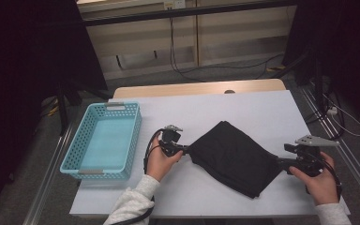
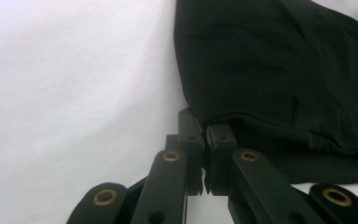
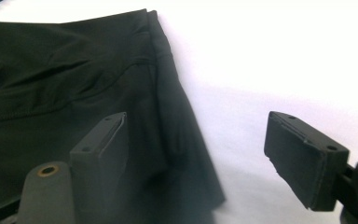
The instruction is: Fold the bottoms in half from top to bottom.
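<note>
Centrally in the high view, a folded black fabric garment (image 1: 234,157) is laid flat on the white-covered table (image 1: 262,112), its long axis running diagonally from the middle left down to the lower right of the frame. Its left corner is pinched by the left gripper (image 2: 204,135), whose fingers are pressed together on the cloth. At the opposite end, the right gripper (image 3: 196,154) is held with fingers spread wide around the garment's edge. A light blue perforated plastic basket (image 1: 85,136) is seen at the left.
</note>
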